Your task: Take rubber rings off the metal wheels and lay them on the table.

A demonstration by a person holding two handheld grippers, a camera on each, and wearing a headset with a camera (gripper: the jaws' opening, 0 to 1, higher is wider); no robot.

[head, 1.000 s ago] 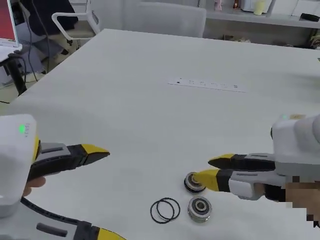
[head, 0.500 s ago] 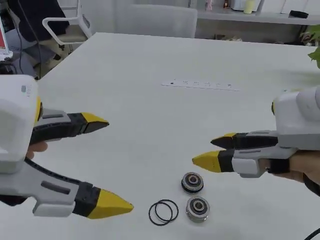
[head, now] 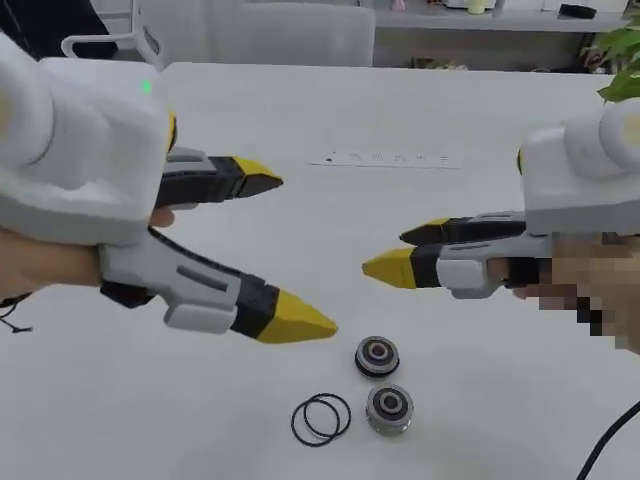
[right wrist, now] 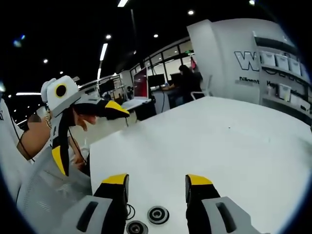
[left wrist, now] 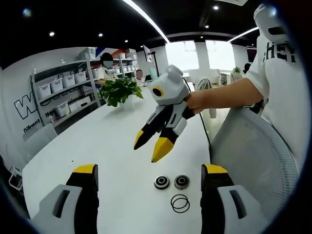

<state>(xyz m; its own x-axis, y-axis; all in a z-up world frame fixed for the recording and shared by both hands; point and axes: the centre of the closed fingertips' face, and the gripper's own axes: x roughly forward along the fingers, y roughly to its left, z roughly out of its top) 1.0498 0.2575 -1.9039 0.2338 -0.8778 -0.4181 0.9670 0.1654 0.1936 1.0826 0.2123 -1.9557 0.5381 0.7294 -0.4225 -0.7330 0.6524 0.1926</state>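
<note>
Left hand-held gripper (head: 307, 254) and right hand-held gripper (head: 383, 253) both released above tabletop (head: 300, 120); wheels (head: 377, 356) loose at 6 o'clock, rings (head: 321, 417) at their 8 o'clock; a one-sided pinch may skid a wheel.

Left gripper (head: 293, 252): left half of the head view, gripped by a hand (head: 40, 265) at the left edge, pointing right. Jaws spread wide, empty.

Right gripper (head: 388, 252): right half of the head view, pointing left, roughly level. Jaws parted more narrowly, empty. Bare forearm (left wrist: 219, 95) extends behind it in the left gripper view.

The tips face each other, apart.
</note>
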